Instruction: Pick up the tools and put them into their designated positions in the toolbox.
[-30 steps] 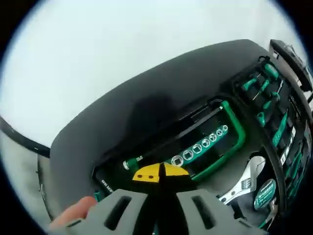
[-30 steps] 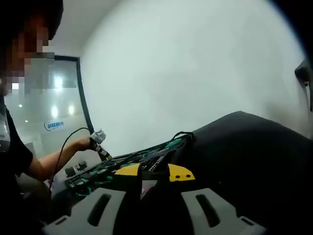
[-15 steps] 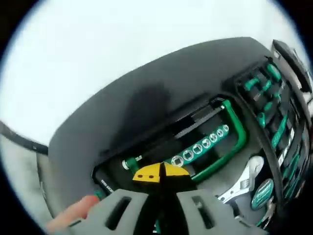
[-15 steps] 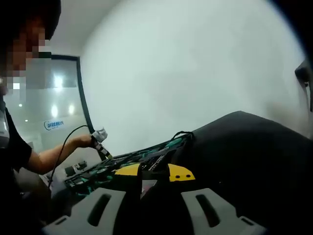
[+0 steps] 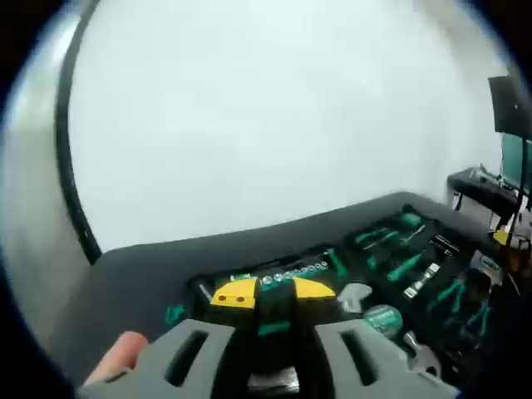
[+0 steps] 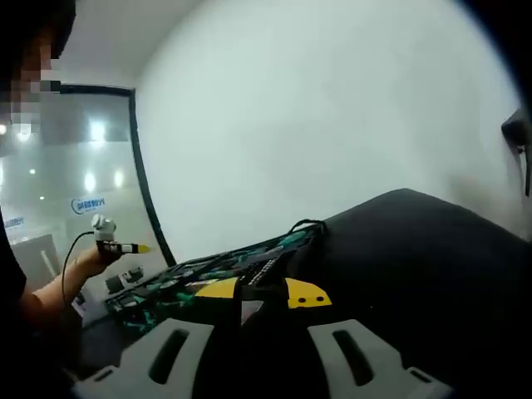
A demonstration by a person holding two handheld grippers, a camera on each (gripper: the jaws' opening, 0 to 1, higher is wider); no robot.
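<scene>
Across the dark grey table (image 5: 150,274) lies the open black toolbox tray (image 5: 432,249), its moulded recesses holding green-handled screwdrivers (image 5: 391,241), a green rail of chrome sockets (image 5: 291,273), a chrome adjustable spanner (image 5: 420,353) and a round green-labelled case (image 5: 384,318); each recess is shaped to one item, hence the fixed layout. Left tool (image 5: 273,291): grey body, yellow-tipped jaws drawn close together above the socket rail; whether a dark part sits between them cannot be told, blur hiding the gap. A fingertip (image 5: 116,356) of the holder shows at its lower left. Right tool (image 6: 262,293): grey body, yellow tips set slightly apart with a small pale piece (image 6: 249,314) lying in or just behind the gap; a firm grip on it cannot be confirmed. It is held low over the table, looking along the toolbox tray (image 6: 208,270) edge-on, presumably parked while the other side works. Left tool in the right gripper view (image 6: 112,245): raised in the person's hand (image 6: 91,259), well clear of the tray, cable trailing. Task judged part done, most recesses appearing filled.
</scene>
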